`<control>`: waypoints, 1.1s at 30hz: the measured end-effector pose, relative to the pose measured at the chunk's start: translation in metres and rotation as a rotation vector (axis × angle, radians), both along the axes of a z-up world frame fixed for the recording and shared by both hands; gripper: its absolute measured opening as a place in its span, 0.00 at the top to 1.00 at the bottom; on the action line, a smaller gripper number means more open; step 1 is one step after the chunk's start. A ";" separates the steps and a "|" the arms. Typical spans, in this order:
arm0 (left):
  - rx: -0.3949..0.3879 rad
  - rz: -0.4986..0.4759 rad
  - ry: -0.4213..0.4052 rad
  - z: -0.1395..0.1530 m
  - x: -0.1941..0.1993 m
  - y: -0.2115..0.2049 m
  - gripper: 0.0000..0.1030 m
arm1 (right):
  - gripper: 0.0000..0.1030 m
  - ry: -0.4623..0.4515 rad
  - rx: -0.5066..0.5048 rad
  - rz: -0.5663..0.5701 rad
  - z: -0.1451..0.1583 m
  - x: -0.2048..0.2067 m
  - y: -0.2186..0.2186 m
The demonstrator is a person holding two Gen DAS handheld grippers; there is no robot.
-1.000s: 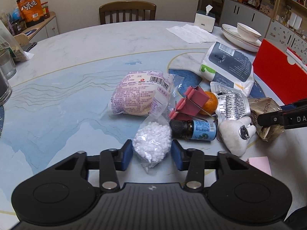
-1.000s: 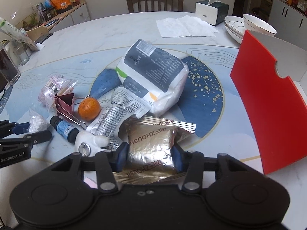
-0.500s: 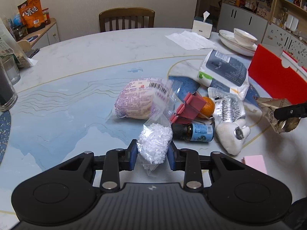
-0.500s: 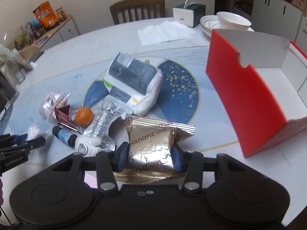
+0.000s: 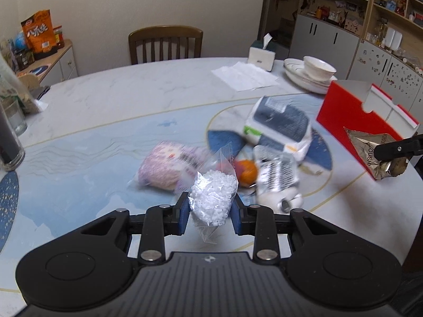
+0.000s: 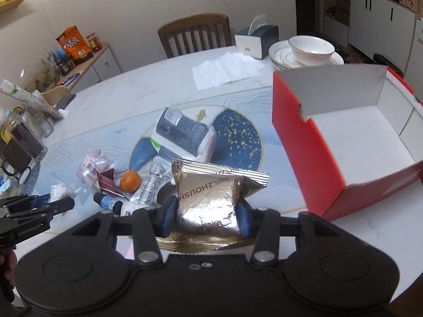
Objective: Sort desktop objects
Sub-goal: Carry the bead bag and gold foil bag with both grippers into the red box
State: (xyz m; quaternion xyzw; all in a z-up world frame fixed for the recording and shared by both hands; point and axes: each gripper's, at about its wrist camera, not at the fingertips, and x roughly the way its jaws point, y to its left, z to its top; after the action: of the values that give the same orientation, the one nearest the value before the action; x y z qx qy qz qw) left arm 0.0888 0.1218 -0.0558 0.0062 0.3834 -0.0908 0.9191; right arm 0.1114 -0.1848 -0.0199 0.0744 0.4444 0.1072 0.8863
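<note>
- The left gripper point(image 5: 210, 210) is clenched on a small clear bag of white beads point(image 5: 214, 198); its blue pads press the bag from both sides, and the bag hangs off the table point(image 5: 111, 97), lifted above the pile.
- The right gripper point(image 6: 206, 218) is clamped on a gold foil packet point(image 6: 208, 198), held in the air just left of the red box point(image 6: 304, 142).
- The red box stands on the table with its white inside open to the top; nothing shows in the part of it that the right wrist view covers.
- Left of the red box lies a pile on the table: a dark blue and white pouch point(image 6: 182, 132) nearest the box, and a silver printed sachet point(image 6: 153, 185) in front of that pouch.
- Further left of the box are an orange point(image 6: 130, 180), a dark red binder clip point(image 6: 107, 182), a small dark bottle with a blue label point(image 6: 108, 202) and a pinkish plastic bag point(image 5: 171, 166).
- A white rounded thing point(image 5: 280, 198) lies at the near edge of the pile; the left wrist view is blurred there, so what it is may not be told.
- Behind the red box stand stacked white plates with a bowl point(image 6: 310, 47), with a tissue box point(image 6: 255, 41) and flat white paper napkins point(image 6: 227, 68) to their left.
- A wooden chair point(image 6: 195, 34) stands at the far side of the table.
- Well to the left of the box, at the table's edge, stands a glass mug of dark liquid point(image 6: 19, 145).
</note>
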 end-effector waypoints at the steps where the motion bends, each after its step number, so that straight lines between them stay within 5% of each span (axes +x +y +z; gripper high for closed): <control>1: 0.002 0.000 -0.004 0.003 0.000 -0.006 0.70 | 0.56 -0.006 0.004 0.007 0.004 0.000 -0.004; 16: 0.024 -0.051 -0.109 0.046 0.019 -0.119 0.70 | 0.56 -0.075 0.046 0.068 0.036 0.022 -0.091; 33: 0.055 -0.155 -0.125 0.059 0.059 -0.234 0.70 | 0.56 -0.091 0.043 0.080 0.027 0.055 -0.183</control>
State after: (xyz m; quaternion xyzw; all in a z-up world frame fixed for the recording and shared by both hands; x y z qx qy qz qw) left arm 0.1480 -0.1122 0.0032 0.0669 0.3262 -0.1505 0.9309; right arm 0.1668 -0.3676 0.0068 0.0707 0.4038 0.1555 0.8987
